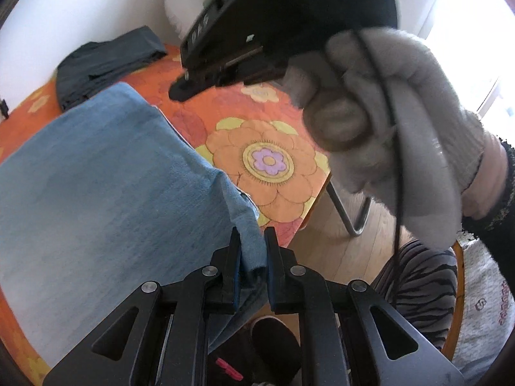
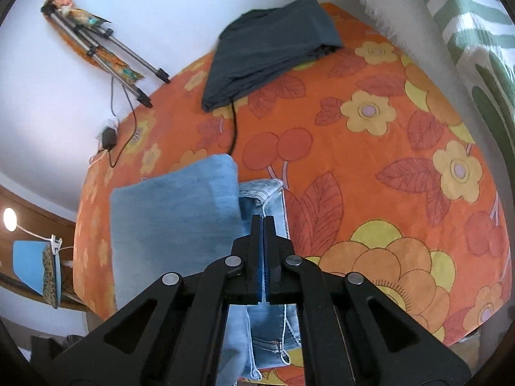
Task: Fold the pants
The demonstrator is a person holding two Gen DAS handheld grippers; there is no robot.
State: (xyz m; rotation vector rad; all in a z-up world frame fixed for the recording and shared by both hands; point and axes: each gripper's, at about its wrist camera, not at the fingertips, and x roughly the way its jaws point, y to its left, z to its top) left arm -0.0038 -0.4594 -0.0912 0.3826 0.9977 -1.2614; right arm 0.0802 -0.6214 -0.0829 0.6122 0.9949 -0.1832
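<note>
The light blue denim pants [image 2: 173, 212] lie partly folded on the tabletop, which is covered by an orange flowered cloth [image 2: 370, 167]. One smooth folded layer rests on top, and the seamed, stitched part shows beside and below it, running off the near edge toward the camera. Their long axis seems to run from that near edge away toward the wall, though how far the lower layer reaches cannot be seen.

The right gripper [image 2: 263, 225] has its fingers pressed together on a thin fold of denim at the seam, probably to carry that edge over for the next fold. The left gripper [image 1: 252, 241] has its fingers a little apart with a hanging corner of the denim between them; whether they truly pinch it, I cannot tell. In the left wrist view the person's grey-gloved right hand [image 1: 396, 128] holds the other tool above the cloth.

Further back, a dark grey folded garment [image 2: 270, 54] sits near the wall, well apart from the jeans, likely already finished.
</note>
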